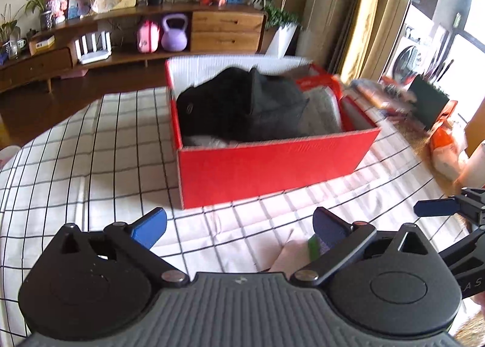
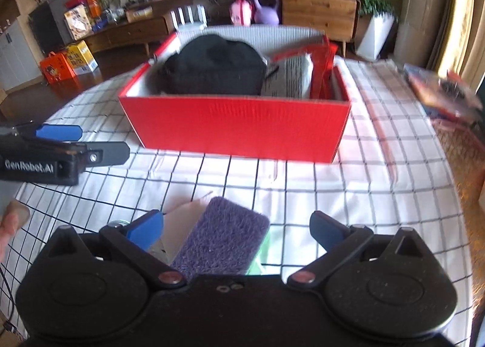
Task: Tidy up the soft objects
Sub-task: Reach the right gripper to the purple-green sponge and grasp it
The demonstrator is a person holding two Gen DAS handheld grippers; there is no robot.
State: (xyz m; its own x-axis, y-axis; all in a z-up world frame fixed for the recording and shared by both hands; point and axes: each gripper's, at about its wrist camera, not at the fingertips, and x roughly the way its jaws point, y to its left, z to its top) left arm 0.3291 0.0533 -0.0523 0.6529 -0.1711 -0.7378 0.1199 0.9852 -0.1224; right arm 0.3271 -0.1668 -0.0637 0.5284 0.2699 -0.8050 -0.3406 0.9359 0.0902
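The purple sponge-like pad [image 2: 222,238] lies on the checked tablecloth [image 2: 348,201], in front of the red cardboard box [image 2: 239,125] and apart from it. It sits on a pale flat piece [image 2: 178,219], and a green edge [image 2: 260,253] shows at its right side. It looks light and soft, with a rough fibrous top, so I judge it will bend and compress under the pads and not slip much. A good hold seems to be across its two long sides, near the middle, so that it does not fold or hang down.

The right gripper [image 2: 236,230] has its jaws wide open, one on each side of the pad, and neither touches it; it holds nothing. The left gripper [image 1: 239,225] is also fully open and empty, over bare cloth.

The box already holds a black soft item [image 2: 212,68] and a grey fabric piece [image 1: 272,104]; a white-grey folded one [image 2: 291,80] lies next to them.

The right wrist view shows the purple pad fully. In the left wrist view only a small corner of it, with the green edge [image 1: 313,248], appears near the right jaw. The left view shows better the grey fabric in the box. Each view sees the other gripper at its edge.
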